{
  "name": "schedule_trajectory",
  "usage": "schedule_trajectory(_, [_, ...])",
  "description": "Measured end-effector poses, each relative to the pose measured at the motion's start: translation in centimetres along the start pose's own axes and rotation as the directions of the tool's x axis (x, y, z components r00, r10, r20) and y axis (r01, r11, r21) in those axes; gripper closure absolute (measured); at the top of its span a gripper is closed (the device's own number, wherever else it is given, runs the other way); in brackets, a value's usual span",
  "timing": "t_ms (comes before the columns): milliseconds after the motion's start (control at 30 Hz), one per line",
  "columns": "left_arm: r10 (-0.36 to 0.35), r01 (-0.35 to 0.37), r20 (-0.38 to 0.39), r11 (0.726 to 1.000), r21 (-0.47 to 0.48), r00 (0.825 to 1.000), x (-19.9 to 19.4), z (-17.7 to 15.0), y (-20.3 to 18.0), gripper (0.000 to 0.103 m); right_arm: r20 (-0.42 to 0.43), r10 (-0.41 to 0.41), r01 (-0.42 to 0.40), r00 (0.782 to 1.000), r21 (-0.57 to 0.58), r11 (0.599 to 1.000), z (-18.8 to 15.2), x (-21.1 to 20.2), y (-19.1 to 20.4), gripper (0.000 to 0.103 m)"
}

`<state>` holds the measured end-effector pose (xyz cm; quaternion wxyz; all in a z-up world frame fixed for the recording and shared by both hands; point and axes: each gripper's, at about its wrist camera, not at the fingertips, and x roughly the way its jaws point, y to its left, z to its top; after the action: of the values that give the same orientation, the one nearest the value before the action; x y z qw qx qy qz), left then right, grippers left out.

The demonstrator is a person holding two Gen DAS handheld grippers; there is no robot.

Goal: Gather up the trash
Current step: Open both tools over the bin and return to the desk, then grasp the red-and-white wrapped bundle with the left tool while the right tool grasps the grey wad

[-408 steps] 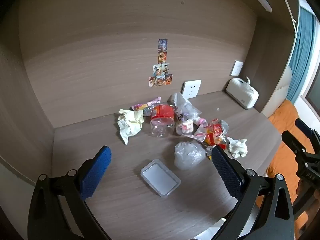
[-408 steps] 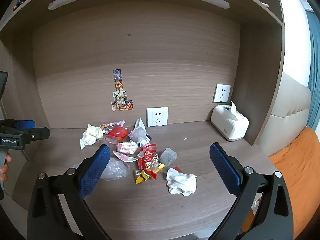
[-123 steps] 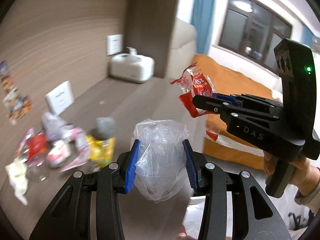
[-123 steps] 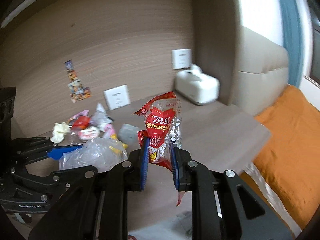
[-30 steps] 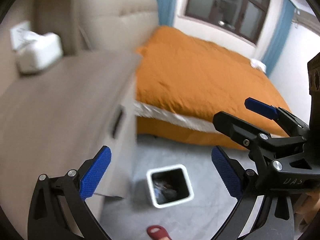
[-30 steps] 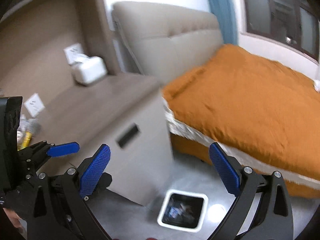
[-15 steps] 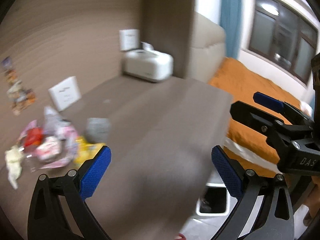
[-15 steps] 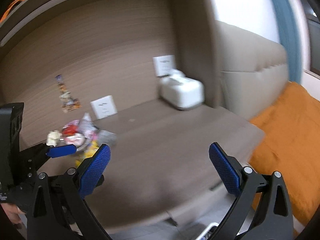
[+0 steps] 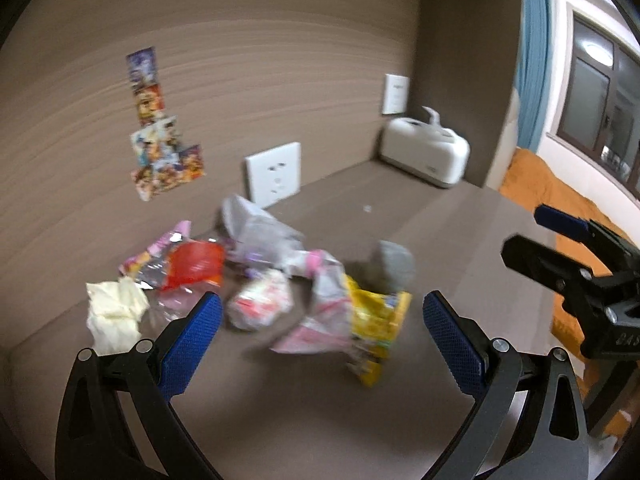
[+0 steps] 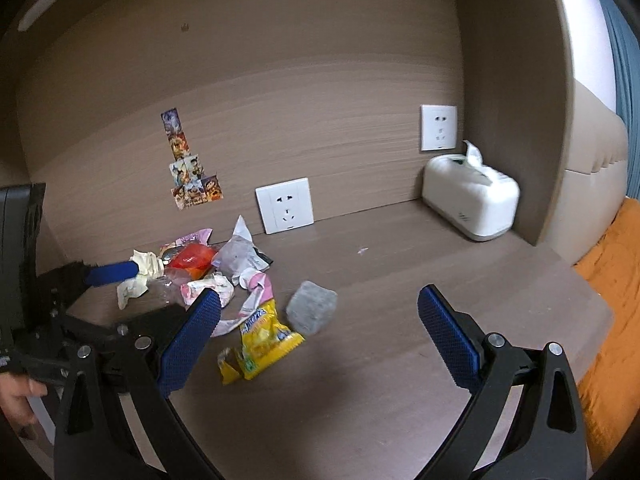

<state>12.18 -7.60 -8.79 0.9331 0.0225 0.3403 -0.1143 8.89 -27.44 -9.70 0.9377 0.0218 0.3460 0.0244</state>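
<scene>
I see a brown wood-grain tabletop (image 10: 420,320) filling the lower half of the right wrist view. At centre left lies a heap of trash: a cream crumpled paper (image 10: 140,270), a red-topped clear container (image 10: 191,259), a clear plastic bag (image 10: 240,254), and a pink-and-white wrapper (image 10: 250,300). Just below sits a yellow snack packet (image 10: 260,340), with a grey crumpled wad (image 10: 312,306) beside it. At the right of the frame a white tissue box (image 10: 470,196) stands against the back wall.

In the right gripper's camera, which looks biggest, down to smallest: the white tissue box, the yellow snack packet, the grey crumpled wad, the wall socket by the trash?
Largest to smallest as pictured:
1. white tissue box
2. yellow snack packet
3. wall socket and grey wad: too alike to rank.
The packet lies nearer the camera, so its rank is unsure.
</scene>
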Motion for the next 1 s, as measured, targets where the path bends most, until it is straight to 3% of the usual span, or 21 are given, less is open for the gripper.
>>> schedule_trajectory(300, [-0.006,0.008,-0.060,0.999,0.032,0.998,4.5,0.9,3.1,0.006,-0.076,-0.069,0.071,0.995,0.020,0.997,0.4,6.2,0.3,0.005])
schedule_trajectory(433, [-0.062,0.069,-0.119,0.996,0.055,0.991,6.8,0.7,3.5,0.022,-0.119,-0.089,0.095,0.989,0.043,0.995,0.2,8.6,-0.1,0.005])
schedule_trajectory(567, [-0.082,0.097,-0.167,0.992,0.086,0.983,8.4,0.2,3.7,0.024,-0.183,-0.100,0.110,0.978,0.046,0.993,-0.4,10.9,-0.1,0.008])
schedule_trajectory(700, [-0.104,0.125,-0.205,0.987,0.096,0.973,9.7,-0.1,3.9,0.026,-0.260,-0.093,0.109,0.961,0.049,0.993,-1.2,13.0,0.1,0.033])
schedule_trajectory(800, [-0.106,0.135,-0.222,0.983,0.121,0.969,10.6,-0.1,3.8,0.041,-0.285,-0.069,0.093,0.956,0.070,0.993,-1.5,13.8,0.1,0.045])
schedule_trajectory(833, [-0.111,0.144,-0.235,0.981,0.130,0.966,10.9,-0.1,3.7,0.052,-0.290,-0.061,0.086,0.955,0.074,0.994,-1.5,14.0,0.1,0.053])
schedule_trajectory(933, [-0.123,0.157,-0.242,0.980,0.124,0.962,11.1,-0.1,3.8,0.053,-0.312,-0.028,0.058,0.950,0.085,0.995,-1.5,14.5,0.4,0.073])
schedule_trajectory(1000, [-0.126,0.158,-0.245,0.981,0.115,0.961,11.1,0.1,3.9,0.053,-0.311,-0.018,0.047,0.950,0.085,0.995,-1.3,14.4,0.7,0.079])
